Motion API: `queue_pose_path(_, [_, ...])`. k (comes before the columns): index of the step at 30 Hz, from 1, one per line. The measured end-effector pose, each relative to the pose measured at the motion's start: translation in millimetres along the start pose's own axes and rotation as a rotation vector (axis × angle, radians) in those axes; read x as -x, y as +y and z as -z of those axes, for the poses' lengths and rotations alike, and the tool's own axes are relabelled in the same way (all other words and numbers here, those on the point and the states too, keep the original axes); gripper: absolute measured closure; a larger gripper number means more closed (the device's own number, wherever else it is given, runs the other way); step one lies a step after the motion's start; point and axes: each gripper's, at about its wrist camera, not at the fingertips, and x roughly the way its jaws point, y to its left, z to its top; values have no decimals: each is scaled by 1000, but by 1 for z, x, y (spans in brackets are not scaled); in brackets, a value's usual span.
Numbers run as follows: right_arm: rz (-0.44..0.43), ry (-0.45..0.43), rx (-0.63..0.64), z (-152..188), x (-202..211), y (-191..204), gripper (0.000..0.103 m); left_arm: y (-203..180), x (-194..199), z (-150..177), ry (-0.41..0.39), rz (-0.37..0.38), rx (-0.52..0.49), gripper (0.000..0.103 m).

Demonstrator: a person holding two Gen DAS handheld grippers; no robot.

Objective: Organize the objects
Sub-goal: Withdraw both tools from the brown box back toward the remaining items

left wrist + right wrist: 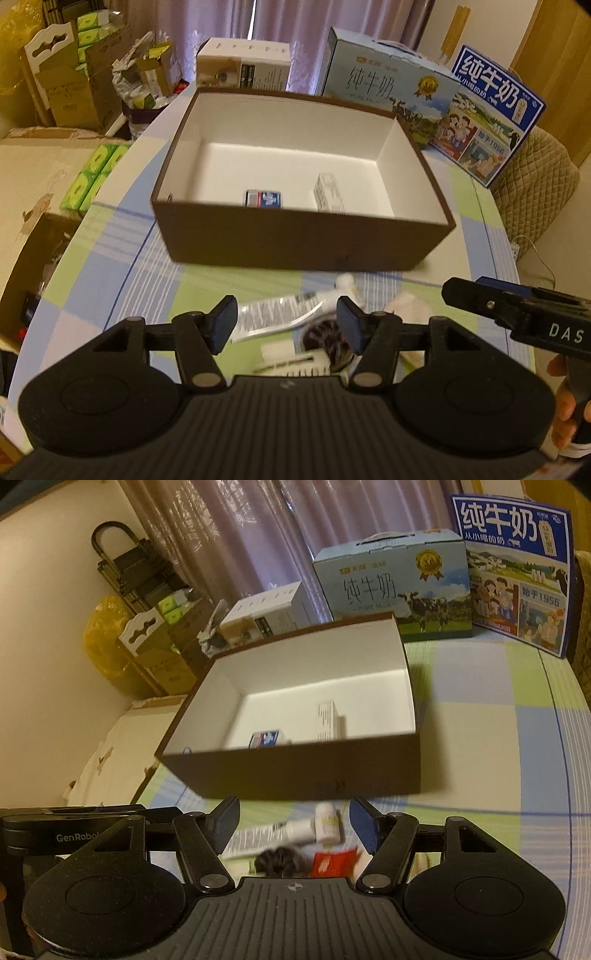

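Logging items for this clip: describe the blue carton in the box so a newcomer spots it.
Find the open brown box on the checked table. Two small cartons lie inside by its near wall; the blue carton is the left one, lying flat, beside a taller white carton.

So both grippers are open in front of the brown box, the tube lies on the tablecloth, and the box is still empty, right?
Not quite: the brown box isn't empty. The left wrist view shows a small blue carton and a white carton inside. The left gripper and right gripper are open, the tube on the tablecloth.
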Motion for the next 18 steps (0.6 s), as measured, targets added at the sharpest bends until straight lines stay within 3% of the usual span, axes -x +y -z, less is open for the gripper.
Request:
queue_pose_path(9, [12, 36, 12, 28, 9, 6, 40, 3, 10, 31, 20, 3, -12, 48])
queue_pose_path(18, [50, 135, 38, 66, 1, 12, 40, 13, 5, 61, 73, -14, -1, 48])
